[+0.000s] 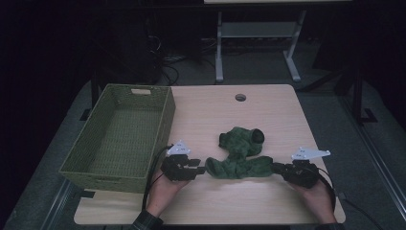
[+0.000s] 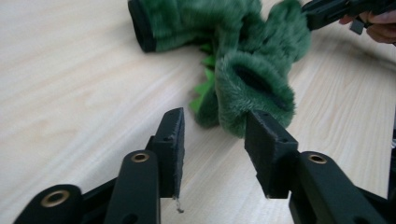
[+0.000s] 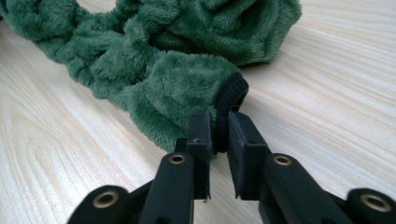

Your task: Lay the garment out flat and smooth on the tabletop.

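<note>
You are working along the near edge of the table [image 1: 287, 110], with both hands close to it. The green plush garment [image 1: 242, 153] is lying in a rumpled heap a little right of the middle of the table, stretching from your left gripper [image 1: 203, 169] across to your right gripper [image 1: 276, 167]. The woven basket [image 1: 167, 112] is taking up the whole left side, its near left corner hanging past the table's edge, and its right wall is standing just beside your left hand [image 1: 165, 189], so room on that side is tight. The far half of the table is lying bare up to the round cable hole [image 1: 240, 97], and bare wood is also showing between the garment and the right edge, beyond your right hand [image 1: 316, 196].

In the left gripper view, your left gripper [image 2: 212, 135] is standing moderately open. One fuzzy open end of the garment [image 2: 254, 79] is resting against the tip of the jaw at the right of that view, with nothing pinched between the pads.

In the right gripper view, your right gripper [image 3: 219, 133] is narrow, with only a slim gap. The dark trimmed cuff [image 3: 229, 100] of the garment [image 3: 154, 60] is sitting between the jaw tips, and you cannot tell whether the pads are pressing on it.
</note>
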`<move>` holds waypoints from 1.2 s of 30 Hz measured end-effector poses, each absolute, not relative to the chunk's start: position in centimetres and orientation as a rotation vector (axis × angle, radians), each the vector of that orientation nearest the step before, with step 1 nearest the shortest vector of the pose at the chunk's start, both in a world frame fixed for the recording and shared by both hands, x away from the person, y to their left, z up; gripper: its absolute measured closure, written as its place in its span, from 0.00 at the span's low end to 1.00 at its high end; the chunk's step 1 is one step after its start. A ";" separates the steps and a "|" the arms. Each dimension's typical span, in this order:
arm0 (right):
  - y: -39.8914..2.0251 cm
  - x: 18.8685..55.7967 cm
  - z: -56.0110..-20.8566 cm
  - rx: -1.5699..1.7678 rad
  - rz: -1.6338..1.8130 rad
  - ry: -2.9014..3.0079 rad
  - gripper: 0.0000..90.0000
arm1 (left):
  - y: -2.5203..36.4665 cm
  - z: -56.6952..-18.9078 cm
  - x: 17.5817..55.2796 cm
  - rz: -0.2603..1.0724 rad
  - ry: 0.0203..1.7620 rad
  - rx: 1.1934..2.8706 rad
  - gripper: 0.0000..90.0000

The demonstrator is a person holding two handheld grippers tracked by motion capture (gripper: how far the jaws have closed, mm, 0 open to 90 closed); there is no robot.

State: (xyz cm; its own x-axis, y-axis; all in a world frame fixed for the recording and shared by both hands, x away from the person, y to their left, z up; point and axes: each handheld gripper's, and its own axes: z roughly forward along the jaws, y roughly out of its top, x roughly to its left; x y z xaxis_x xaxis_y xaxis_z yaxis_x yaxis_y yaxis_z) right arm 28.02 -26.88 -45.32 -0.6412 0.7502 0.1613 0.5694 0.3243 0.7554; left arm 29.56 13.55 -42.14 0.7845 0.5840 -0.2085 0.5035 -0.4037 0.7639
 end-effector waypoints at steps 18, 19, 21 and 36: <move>-23.8 28.7 -45.6 1.067 1.131 2.468 0.98 | 9.5 -44.3 31.1 0.004 0.704 2.155 0.94; -23.6 28.9 -45.9 1.059 1.107 2.476 0.99 | 9.3 -44.8 31.3 -0.009 0.704 2.173 0.94; -23.2 29.2 -46.3 1.085 1.053 2.502 1.00 | 8.9 -45.7 31.5 -0.004 0.713 2.200 0.95; -24.1 26.3 -46.6 1.105 1.021 2.560 1.00 | 9.8 -46.3 30.1 -0.058 0.686 2.256 0.97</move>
